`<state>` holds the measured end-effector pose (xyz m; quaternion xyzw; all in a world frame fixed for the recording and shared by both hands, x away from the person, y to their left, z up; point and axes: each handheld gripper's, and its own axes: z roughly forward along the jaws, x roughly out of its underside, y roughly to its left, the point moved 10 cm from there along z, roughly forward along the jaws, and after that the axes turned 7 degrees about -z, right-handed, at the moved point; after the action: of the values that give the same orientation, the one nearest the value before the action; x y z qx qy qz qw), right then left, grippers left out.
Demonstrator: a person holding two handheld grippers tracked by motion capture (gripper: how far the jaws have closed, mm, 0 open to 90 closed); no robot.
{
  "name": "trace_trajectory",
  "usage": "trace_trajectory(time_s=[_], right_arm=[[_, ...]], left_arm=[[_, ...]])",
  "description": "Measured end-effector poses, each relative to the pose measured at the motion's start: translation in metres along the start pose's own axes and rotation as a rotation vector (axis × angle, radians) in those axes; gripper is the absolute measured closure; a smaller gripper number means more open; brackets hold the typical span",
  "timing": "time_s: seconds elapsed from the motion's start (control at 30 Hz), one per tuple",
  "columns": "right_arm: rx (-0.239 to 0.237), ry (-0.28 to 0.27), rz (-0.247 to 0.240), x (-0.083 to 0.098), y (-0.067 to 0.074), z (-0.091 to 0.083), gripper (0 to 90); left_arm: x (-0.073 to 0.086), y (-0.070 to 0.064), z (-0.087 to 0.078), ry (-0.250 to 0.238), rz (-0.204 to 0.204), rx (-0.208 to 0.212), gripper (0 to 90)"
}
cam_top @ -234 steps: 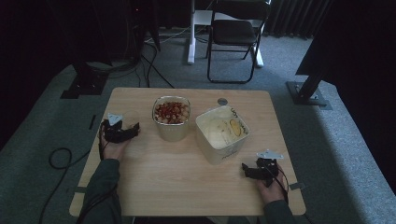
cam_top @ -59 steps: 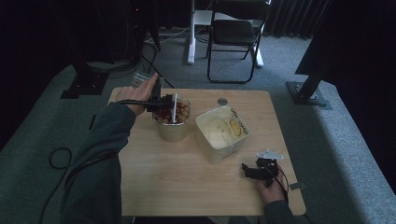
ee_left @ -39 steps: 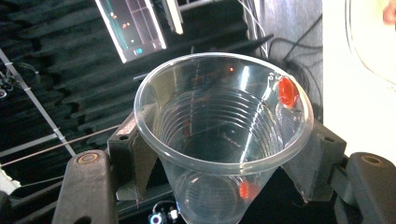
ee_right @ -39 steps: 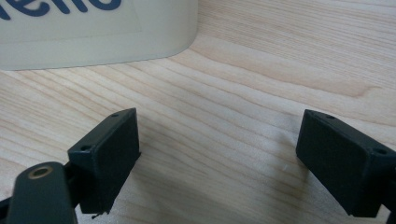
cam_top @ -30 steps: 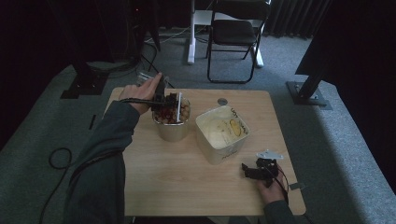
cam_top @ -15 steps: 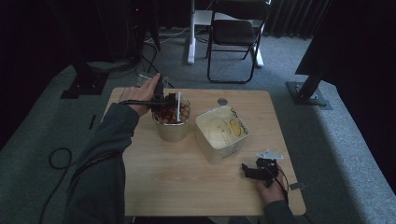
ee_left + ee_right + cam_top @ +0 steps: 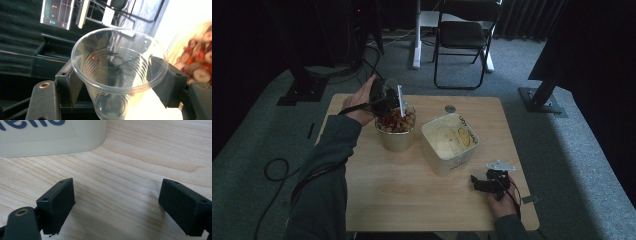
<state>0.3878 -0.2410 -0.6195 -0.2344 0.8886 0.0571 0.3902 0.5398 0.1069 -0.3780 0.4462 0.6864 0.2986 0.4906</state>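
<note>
My left gripper (image 7: 388,101) hovers at the far-left rim of a round paper bowl (image 7: 395,140) heaped with red and tan snack pieces (image 7: 396,121). Both jaws of the left gripper (image 7: 117,79) press the sides of a clear plastic cup (image 7: 117,62), which looks empty, its mouth towards the camera. The snack pieces (image 7: 200,62) lie blurred just right of the cup. My right gripper (image 7: 478,183) rests on the wooden table (image 7: 402,195) at the front right, and the right gripper (image 7: 125,200) stands open over bare wood, close to a cream square tub (image 7: 50,137).
The square tub (image 7: 447,157) stands beside the bowl with a few yellowish pieces (image 7: 466,136) inside. A small grey disc (image 7: 450,108) lies near the table's far edge. A folding chair (image 7: 462,40) and cables are on the floor beyond.
Several seconds ago the left gripper lay at the table's left side; it has since come over the bowl. Over the last second it has barely shifted. The right gripper has kept still.
</note>
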Motion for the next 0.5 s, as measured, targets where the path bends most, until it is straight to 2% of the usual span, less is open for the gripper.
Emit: trace_trajectory(time_s=[0.07,0.1,0.13,0.27,0.4,0.5], right_arm=[[0.0,0.0,0.0,0.0,0.0,0.0,13.0],[0.0,0.0,0.0,0.0,0.0,0.0,13.0],[0.0,0.0,0.0,0.0,0.0,0.0,13.0],[0.0,0.0,-0.001,0.0,-0.0001,0.0,12.9],[0.0,0.0,-0.001,-0.0001,0.0,0.0002,13.0],[0.001,-0.001,-0.004,-0.0002,-0.0003,0.0003,13.0]], left_arm=[[0.0,0.0,0.0,0.0,0.0,0.0,31.2],[-0.0019,-0.0001,-0.0004,-0.022,-0.068,0.029,31.2],[-0.0022,-0.0008,-0.0001,-0.026,-0.087,0.038,31.1],[-0.0024,-0.0007,0.0004,-0.032,-0.135,0.064,30.9],[-0.0048,-0.0033,-0.0003,-0.054,-0.207,0.098,30.7],[-0.0078,-0.0068,-0.002,-0.068,-0.232,0.123,30.4]])
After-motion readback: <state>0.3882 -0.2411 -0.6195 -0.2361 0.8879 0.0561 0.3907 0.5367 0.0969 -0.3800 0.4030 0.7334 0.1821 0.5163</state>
